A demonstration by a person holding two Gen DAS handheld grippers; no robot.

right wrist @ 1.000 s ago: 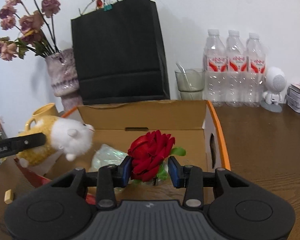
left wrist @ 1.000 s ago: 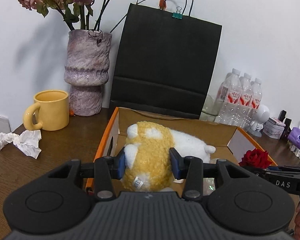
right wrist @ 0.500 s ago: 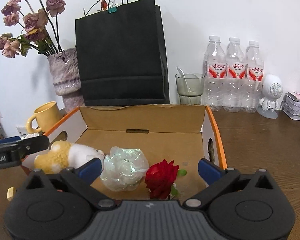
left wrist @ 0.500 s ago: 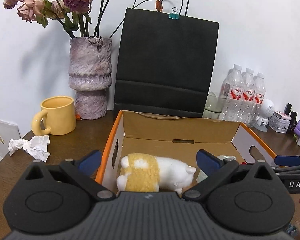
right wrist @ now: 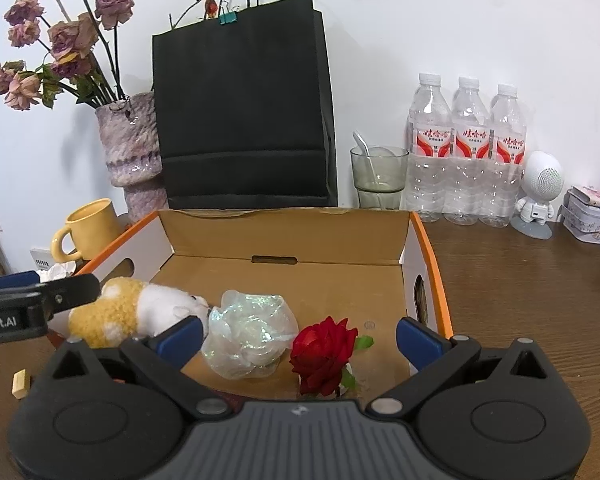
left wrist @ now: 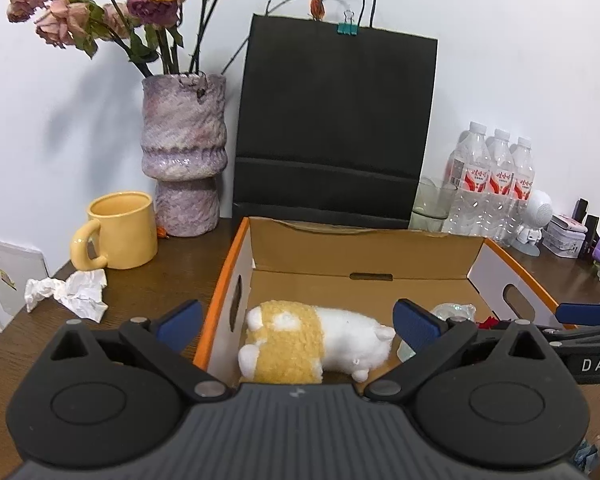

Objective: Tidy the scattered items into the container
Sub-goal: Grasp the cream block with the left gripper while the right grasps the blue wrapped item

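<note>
An open cardboard box with orange edges stands on the wooden table. A yellow and white plush toy lies inside at its left. A crumpled clear plastic wrap and a red rose lie beside it in the box. My left gripper is open and empty, above and in front of the plush. My right gripper is open and empty, above the rose and the wrap.
A crumpled white paper and a yellow mug sit left of the box. A vase of dried flowers, a black paper bag, a glass, water bottles and a small wooden block stand around.
Both grippers opened. The left let go of the plush and the right let go of the rose; both items now lie in the box. Both grippers pulled back a little.
</note>
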